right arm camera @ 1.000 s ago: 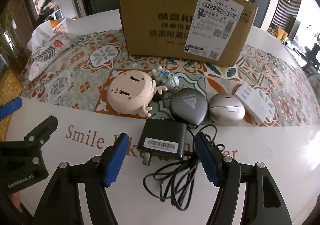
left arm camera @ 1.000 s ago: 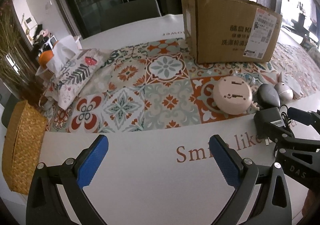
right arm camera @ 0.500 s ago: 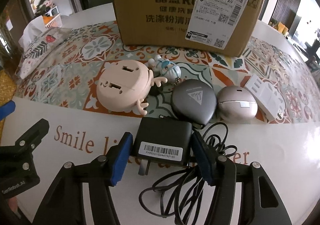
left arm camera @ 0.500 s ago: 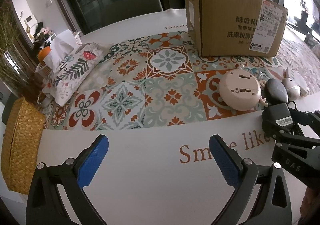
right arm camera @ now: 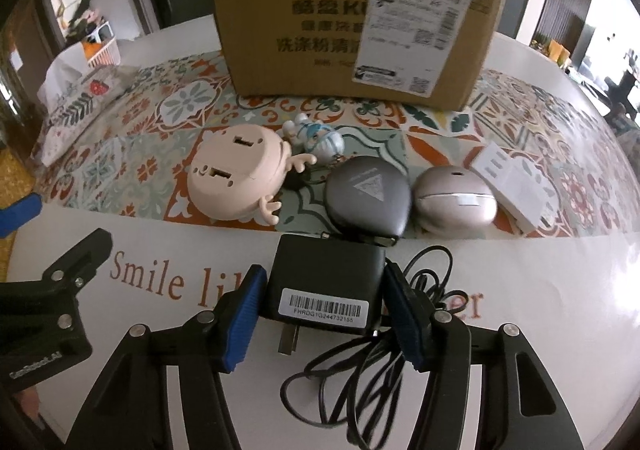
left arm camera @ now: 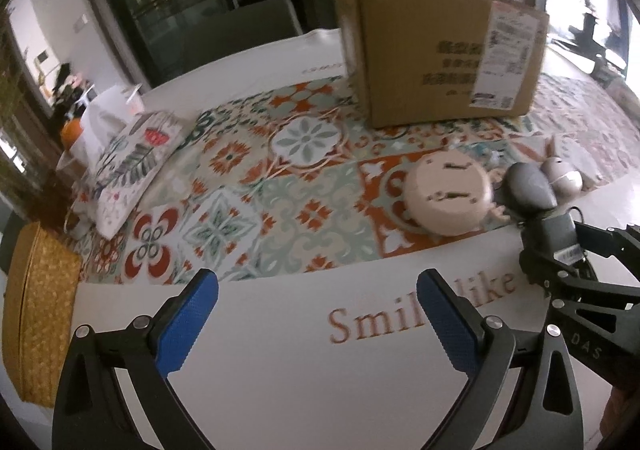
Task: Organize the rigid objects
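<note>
A black power adapter (right arm camera: 326, 282) with a barcode label lies on the white tablecloth, its cable (right arm camera: 360, 362) coiled beside it. My right gripper (right arm camera: 323, 278) is closing on it, and both blue pads touch its sides. In the left wrist view the adapter (left arm camera: 554, 238) sits between those fingers at the right edge. My left gripper (left arm camera: 317, 282) hangs open over the bare cloth with nothing between its fingers. Behind the adapter lie a pink round deer-shaped gadget (right arm camera: 236, 174), a small blue-white figurine (right arm camera: 320, 140), a dark grey case (right arm camera: 366, 194) and a beige oval case (right arm camera: 454, 196).
A cardboard box (right arm camera: 352, 30) stands at the back on the patterned runner (left arm camera: 224, 186). A small white box (right arm camera: 516, 186) lies at the right. A floral pouch (left arm camera: 128, 166) and a wicker basket (left arm camera: 36, 314) are at the left, by the table's edge.
My right gripper has moved forward around the adapter and its fingers have narrowed until they meet its sides. The left gripper stayed open and nearly still.
</note>
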A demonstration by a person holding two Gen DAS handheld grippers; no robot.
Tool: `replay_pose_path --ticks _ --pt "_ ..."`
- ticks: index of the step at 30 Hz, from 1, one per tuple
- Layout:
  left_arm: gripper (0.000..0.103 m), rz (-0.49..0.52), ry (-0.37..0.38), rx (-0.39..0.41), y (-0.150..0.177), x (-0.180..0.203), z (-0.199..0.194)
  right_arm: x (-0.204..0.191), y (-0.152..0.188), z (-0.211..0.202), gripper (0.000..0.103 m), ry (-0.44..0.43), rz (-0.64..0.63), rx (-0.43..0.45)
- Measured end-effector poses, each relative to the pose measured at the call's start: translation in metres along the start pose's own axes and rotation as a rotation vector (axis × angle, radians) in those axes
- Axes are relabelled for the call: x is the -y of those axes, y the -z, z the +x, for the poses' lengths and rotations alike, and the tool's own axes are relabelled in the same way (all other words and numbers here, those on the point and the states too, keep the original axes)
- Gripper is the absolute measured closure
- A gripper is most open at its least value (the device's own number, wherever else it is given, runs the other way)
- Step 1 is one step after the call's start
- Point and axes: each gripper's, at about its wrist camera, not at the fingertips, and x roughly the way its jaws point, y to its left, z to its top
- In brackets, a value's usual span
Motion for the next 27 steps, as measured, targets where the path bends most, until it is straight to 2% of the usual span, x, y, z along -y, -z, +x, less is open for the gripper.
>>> replay_pose_path --ticks 13,21,27 --pt "0.003 0.076 0.083 0.068 -0.041 0.051 0.003 0.051 0.0 -0.028 0.047 0.038 0.12 0.03" --pt "0.01 0.104 0.173 0.001 -0.056 0.071 0.034 0.074 -0.005 -0.016 0.047 0.047 0.203 0.0" --pt "0.017 0.131 0.18 -0.032 -0.062 0.081 0.053 0.075 -0.008 -0.011 0.047 0.041 0.222 0.0"
